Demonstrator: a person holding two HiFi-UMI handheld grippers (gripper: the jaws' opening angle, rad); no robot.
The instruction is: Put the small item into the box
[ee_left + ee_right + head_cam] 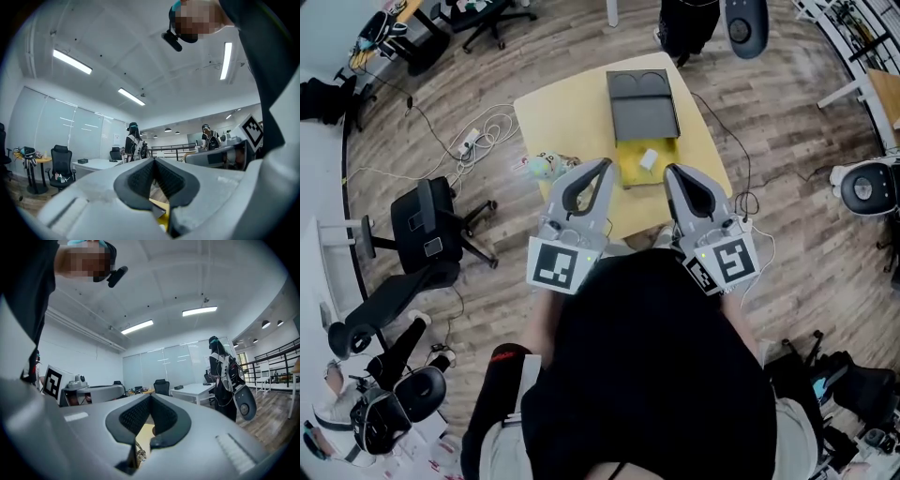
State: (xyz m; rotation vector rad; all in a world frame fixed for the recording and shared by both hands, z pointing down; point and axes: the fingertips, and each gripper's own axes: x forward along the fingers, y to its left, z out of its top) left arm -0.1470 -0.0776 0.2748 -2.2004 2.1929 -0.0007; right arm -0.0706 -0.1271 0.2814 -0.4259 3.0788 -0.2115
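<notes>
An open box (630, 172) with a yellow inside and a dark grey lid (643, 105) folded back lies on the pale wooden table (572, 117). A small white item (648, 159) rests inside the yellow part. A small pale round toy (543, 166) lies on the table left of the box. My left gripper (602, 169) and right gripper (672, 172) hang at the table's near edge, either side of the box and apart from it. Both point level across the room, tips together, nothing between them: left gripper (154, 160), right gripper (150, 397).
Black office chairs (429, 230) stand left of the table, with white cables and a power strip (472, 142) on the wood floor. A person (686, 23) stands beyond the table's far edge. People with backpacks (221, 376) and desks (96, 164) are further off.
</notes>
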